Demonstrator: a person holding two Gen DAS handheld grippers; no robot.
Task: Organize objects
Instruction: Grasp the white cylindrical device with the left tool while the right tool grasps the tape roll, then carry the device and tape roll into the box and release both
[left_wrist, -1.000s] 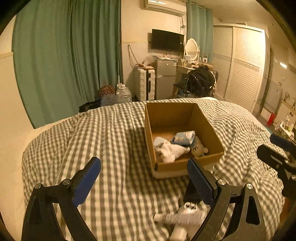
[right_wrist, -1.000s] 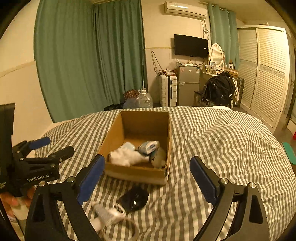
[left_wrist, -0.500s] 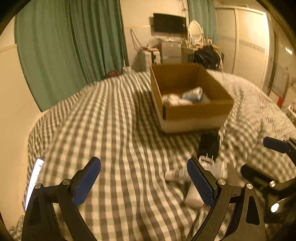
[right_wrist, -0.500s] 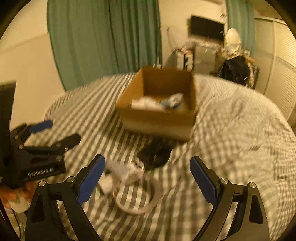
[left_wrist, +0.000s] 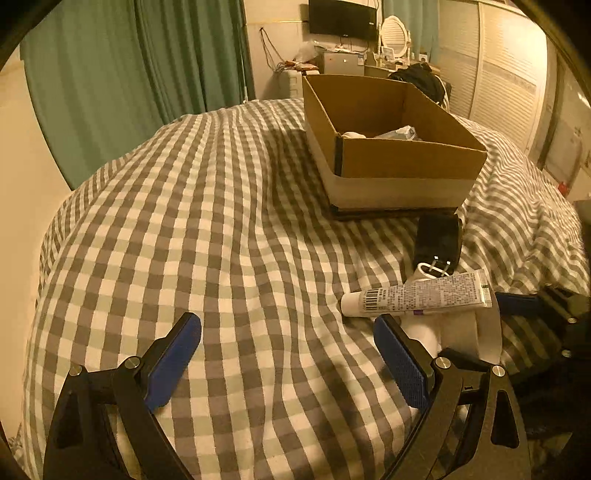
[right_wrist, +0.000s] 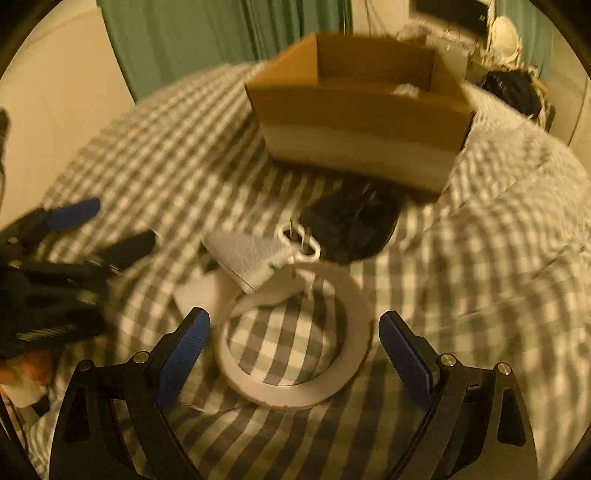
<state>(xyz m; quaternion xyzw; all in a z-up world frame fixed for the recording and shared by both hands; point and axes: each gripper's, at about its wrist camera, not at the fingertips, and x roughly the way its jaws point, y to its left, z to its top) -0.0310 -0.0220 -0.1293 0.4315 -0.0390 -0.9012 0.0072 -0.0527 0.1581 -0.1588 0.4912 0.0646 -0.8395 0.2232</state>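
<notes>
Right wrist view: right gripper (right_wrist: 294, 334) spread wide around tape roll (right_wrist: 295, 332) on bed (right_wrist: 480, 258) | left gripper (left_wrist: 288, 343) spread, empty, tube (left_wrist: 417, 297) just right | black charger (left_wrist: 437, 242) beyond | cardboard box (left_wrist: 402, 162) farthest

The left gripper (left_wrist: 288, 354) is hovering wide open over the checked bedspread (left_wrist: 221, 229), a white tube (left_wrist: 417, 299) lying just beyond its right finger, the cardboard box (left_wrist: 391, 162) sitting farther ahead.
</notes>
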